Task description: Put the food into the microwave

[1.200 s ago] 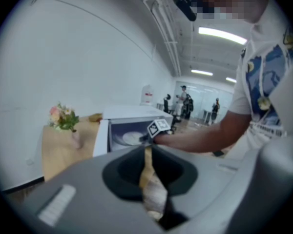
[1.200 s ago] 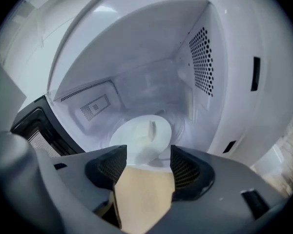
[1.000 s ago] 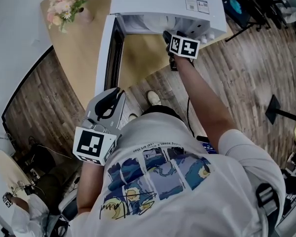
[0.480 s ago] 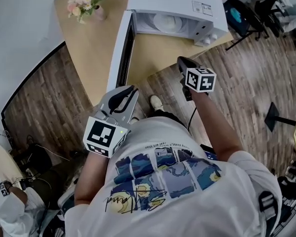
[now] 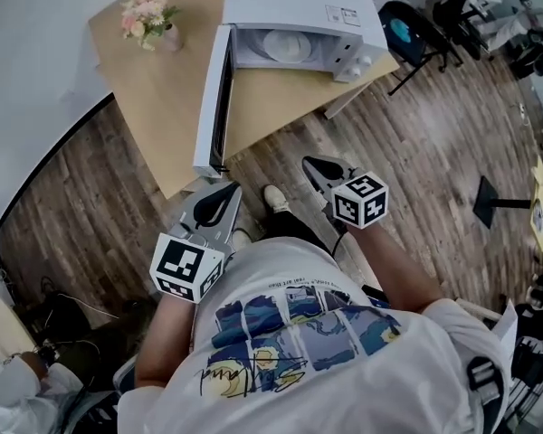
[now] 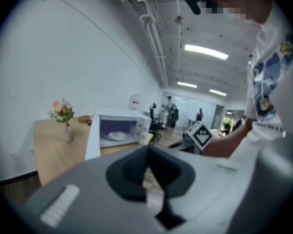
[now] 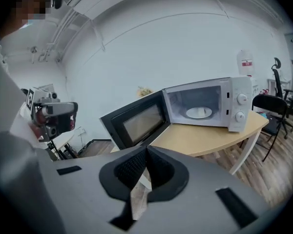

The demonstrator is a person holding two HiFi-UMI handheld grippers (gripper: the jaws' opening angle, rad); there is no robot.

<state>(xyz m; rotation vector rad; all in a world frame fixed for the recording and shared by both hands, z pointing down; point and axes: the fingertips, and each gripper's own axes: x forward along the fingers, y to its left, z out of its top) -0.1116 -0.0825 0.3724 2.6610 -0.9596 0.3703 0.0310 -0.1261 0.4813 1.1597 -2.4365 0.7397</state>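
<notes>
Quick read on where this is. The boxy white microwave (image 5: 299,3) sits at the upper middle of the head view on the pale wooden table (image 5: 163,107). The round white plate (image 5: 285,45) is already inside its cavity. It's too small to see what's on the plate, but I'd guess that's the food, so the loading looks done. The microwave's dark-windowed door (image 5: 215,98) stands wide open, swung out past the table's edge toward the lower left.

Both tongs are in the middle of the frame near the person's body, off the table. The left tongs (image 5: 219,195) are pinched together with nothing in them. The right tongs (image 5: 313,164) are the same, closed and empty. Each gripper view shows only wooden floor through the gap below the pads.

I reckon what's left is shutting the door. My tip is to keep the tongs closed and use 1 of them as a blunt pusher. The left tongs are nearest the door's free edge. Press on the outer face near that edge, not by the hinge, and swing it slowly until it latches so the microwave doesn't skid on the table.
</notes>
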